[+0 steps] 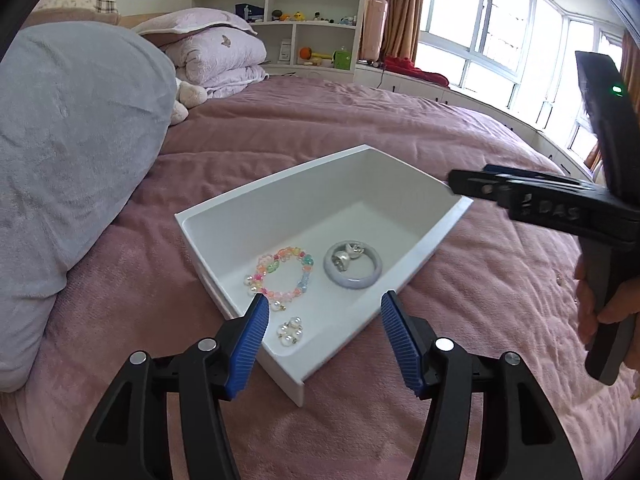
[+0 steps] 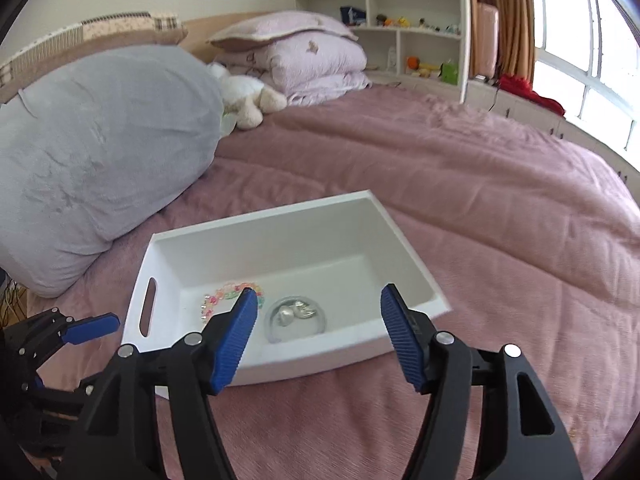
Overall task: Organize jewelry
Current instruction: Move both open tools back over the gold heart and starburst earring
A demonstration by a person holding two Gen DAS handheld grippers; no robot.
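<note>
while both grippers hover above it: white tray (image 1: 436, 236) on pink bedspread (image 1: 360, 132), jewelry gathered inside.

contents, grouped at the near end of the tray, presumably to keep small pieces off the soft cover: pastel bead bracelet (image 1: 282, 276); pale bangle (image 1: 353, 265) with silver pieces (image 1: 348, 257) lying inside its ring; pearl cluster (image 1: 290, 331) just beside the bracelet. left gripper (image 1: 322, 342) fingers spread wide, holding nothing, touching nothing. right gripper (image 2: 316, 338) likewise released and empty, poised over the bangle side.
</note>
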